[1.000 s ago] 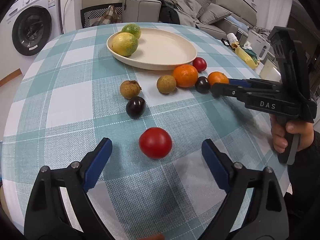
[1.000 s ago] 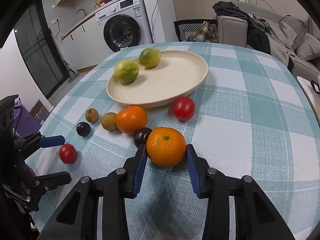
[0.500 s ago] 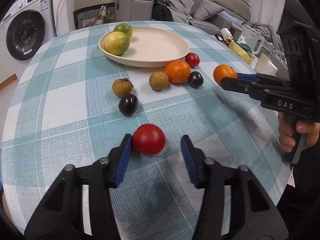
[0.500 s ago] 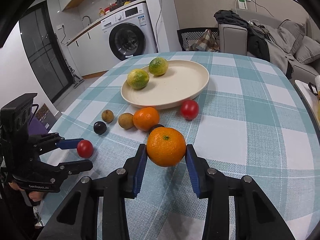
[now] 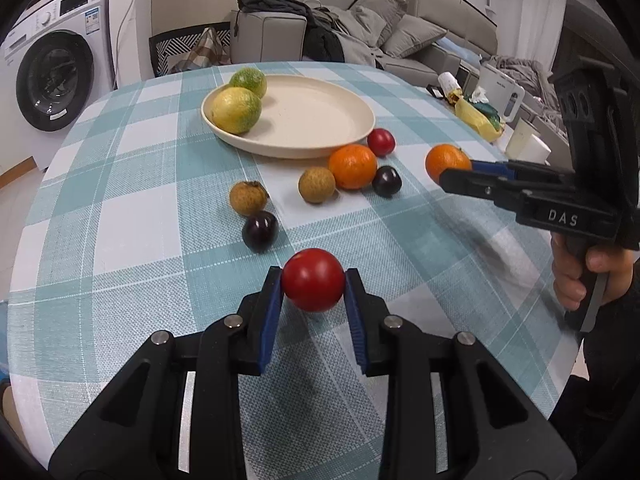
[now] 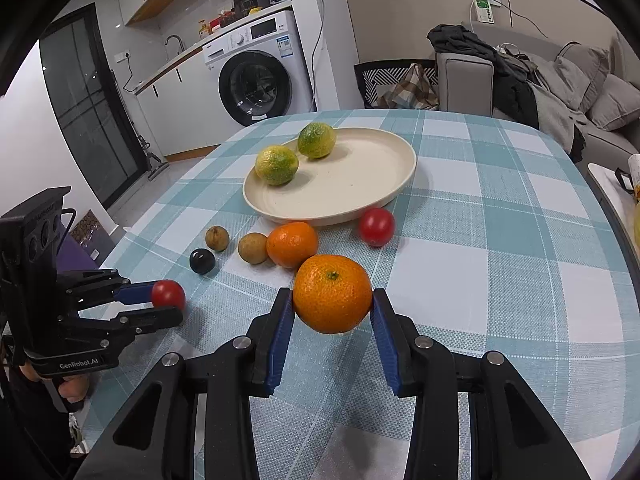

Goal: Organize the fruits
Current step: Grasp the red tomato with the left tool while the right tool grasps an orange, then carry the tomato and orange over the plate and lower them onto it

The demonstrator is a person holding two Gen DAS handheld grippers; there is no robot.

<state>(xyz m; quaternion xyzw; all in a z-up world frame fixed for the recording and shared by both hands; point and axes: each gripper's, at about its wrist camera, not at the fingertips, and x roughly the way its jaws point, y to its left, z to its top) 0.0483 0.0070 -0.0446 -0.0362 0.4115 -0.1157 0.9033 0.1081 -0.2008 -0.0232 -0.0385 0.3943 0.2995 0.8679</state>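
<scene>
You work at a round table (image 5: 132, 208) under a teal-and-white checked cloth, its weave coarse and flat, with no folds near the fruit. Your left gripper (image 5: 313, 286) has its jaws closing on a red tomato (image 5: 313, 285), the blue pads already touching both sides of it, low over the cloth. Your right gripper (image 6: 332, 304) pinches an orange (image 6: 332, 293) between its pads and holds it clear of the cloth, with a shadow beneath. A cream plate (image 5: 344, 136) sits toward the far side of the table with two yellow-green citrus fruits, one (image 5: 236, 110) at its near left rim and one (image 5: 248, 82) just behind it. Still on the cloth, just in front of the plate, lie a second orange (image 5: 353, 166), a second tomato (image 5: 381, 141), a dark plum (image 5: 387, 180) touching that orange, and a brown longan (image 5: 317, 185) beside it; further left lie another longan (image 5: 248, 198) and another plum (image 5: 260, 231), close together. Beyond the table you have a washing machine (image 6: 256, 84) under a counter with a tap, a dark glass door to its left, a patterned chair (image 6: 396, 82), and a grey sofa (image 6: 600, 96) piled with clothes and cushions. In the left wrist view, off the table's right edge, stand a white kettle (image 5: 500, 94) and a yellow bag (image 5: 476, 116) on a side surface.
</scene>
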